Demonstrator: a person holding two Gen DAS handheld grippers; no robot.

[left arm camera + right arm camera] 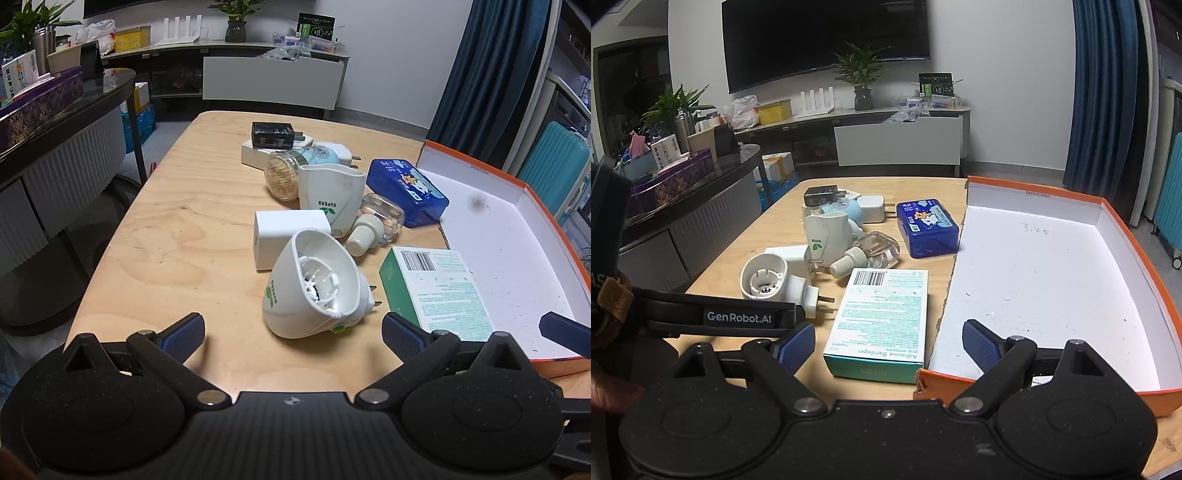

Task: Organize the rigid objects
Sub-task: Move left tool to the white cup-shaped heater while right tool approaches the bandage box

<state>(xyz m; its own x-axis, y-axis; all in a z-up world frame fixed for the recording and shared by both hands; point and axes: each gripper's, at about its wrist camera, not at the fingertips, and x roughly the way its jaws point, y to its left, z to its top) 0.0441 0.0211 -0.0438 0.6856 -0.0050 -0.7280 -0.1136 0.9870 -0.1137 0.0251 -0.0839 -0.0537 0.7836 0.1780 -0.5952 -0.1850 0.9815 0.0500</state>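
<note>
My left gripper is open low over the wooden table, and a white plug-in vaporizer lies on its side just ahead between the fingers. My right gripper is also open, with a green bandage box lying flat between its fingertips and its right finger over the orange-rimmed tray. Behind these sit a white adapter, a clear refill bottle, a second vaporizer standing upright, a blue case, a toothpick jar and a black charger.
The tray holds nothing and takes up the table's right side. A dark side table stands to the left, with a TV cabinet at the back wall. A hand shows at the lower left of the right wrist view.
</note>
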